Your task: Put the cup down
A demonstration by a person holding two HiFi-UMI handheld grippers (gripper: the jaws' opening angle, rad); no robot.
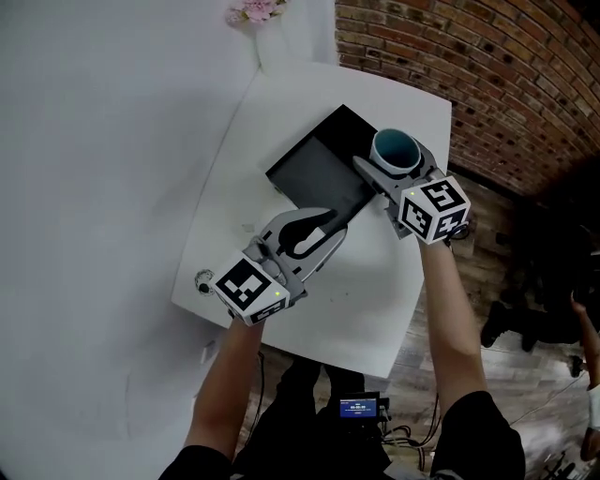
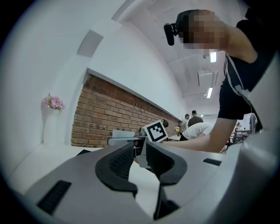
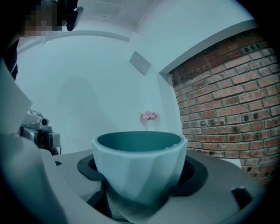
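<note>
bright even light, fisheye-warped gripper views, dark vignetted corners

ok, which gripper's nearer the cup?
Right. The right gripper holds the cup between its jaws, by the black mat's right edge. The left gripper is apart from it, empty, closer to the person.

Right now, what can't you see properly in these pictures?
- Bottom of the cup: right gripper view, hidden between the jaws; head view, the right gripper covers it, so touching the table is unclear.
- A small thing at the table's left edge: head view, too small to name.
- The pink flowers: head view, cut off by the top edge.
</note>
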